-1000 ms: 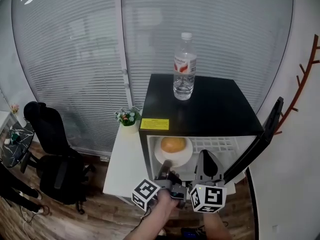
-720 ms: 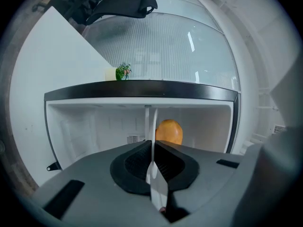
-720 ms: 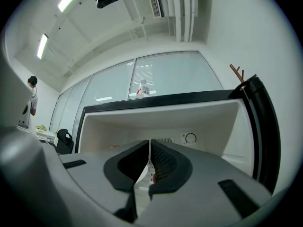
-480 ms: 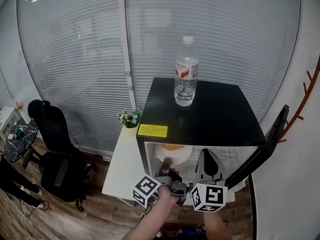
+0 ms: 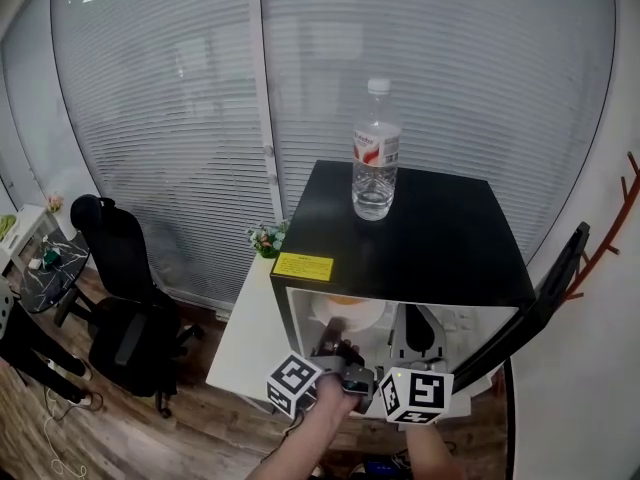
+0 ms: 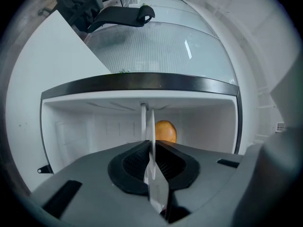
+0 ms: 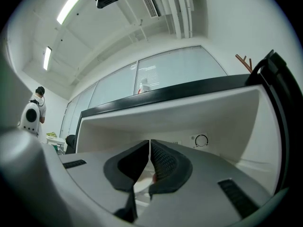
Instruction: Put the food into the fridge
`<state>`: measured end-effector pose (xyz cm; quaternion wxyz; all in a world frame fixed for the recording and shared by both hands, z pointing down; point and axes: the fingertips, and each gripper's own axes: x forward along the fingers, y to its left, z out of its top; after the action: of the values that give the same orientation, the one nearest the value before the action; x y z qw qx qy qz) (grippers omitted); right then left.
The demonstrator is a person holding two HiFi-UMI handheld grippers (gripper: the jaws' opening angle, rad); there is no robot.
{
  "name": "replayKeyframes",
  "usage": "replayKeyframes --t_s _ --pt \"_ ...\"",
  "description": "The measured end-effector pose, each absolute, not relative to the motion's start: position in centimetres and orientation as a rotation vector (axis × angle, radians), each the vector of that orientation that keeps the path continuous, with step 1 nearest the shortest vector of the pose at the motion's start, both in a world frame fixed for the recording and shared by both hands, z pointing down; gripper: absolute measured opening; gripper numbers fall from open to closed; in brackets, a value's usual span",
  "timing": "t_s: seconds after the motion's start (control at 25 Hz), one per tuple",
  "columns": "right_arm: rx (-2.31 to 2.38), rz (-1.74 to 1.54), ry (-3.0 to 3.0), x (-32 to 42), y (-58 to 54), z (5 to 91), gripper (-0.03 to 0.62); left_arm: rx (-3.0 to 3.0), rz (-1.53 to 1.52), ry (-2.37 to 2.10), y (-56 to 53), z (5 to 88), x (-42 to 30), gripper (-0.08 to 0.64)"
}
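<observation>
The black-topped mini fridge (image 5: 410, 238) stands open, its door (image 5: 535, 303) swung out to the right. Inside it, on the left, lies a white plate (image 5: 350, 315) with an orange-brown bun (image 6: 164, 131) on it; the fridge top hides most of both in the head view. My left gripper (image 5: 330, 346) is shut on the plate's near rim (image 6: 150, 126), which shows edge-on between its jaws. My right gripper (image 5: 418, 333) is at the fridge mouth to the right of the plate, shut (image 7: 149, 162) with nothing in it.
A water bottle (image 5: 375, 164) stands on the fridge top near the back. The fridge sits on a white table (image 5: 245, 333) with a small plant (image 5: 265, 238) behind. A black chair (image 5: 115, 288) is at the left. A thermostat dial (image 7: 201, 140) marks the back wall inside.
The plate with the bun has gone deeper into the fridge, and less of it shows under the black top. Both grippers stay at the fridge mouth.
</observation>
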<state>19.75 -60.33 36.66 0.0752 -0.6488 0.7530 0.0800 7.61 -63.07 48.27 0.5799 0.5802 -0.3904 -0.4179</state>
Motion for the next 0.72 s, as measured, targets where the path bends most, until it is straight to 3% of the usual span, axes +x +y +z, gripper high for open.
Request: replayKeyframes --t_s 0.36,0.48,0.72 --pt "-1.923 0.253 2.275 19.9 -59.8 36.5 0.034 1.376 -1.012 -0.898 -62.7 47.9 7.7 0.04" --pt "-1.933 0.244 2.273 20.1 -59.4 36.4 0.034 1.381 -1.019 -0.885 -62.2 48.0 7.8 0.1" --pt "-1.928 0.252 2.278 20.3 -58.5 36.3 0.034 1.407 -1.027 -0.897 -60.6 47.9 7.3 0.115"
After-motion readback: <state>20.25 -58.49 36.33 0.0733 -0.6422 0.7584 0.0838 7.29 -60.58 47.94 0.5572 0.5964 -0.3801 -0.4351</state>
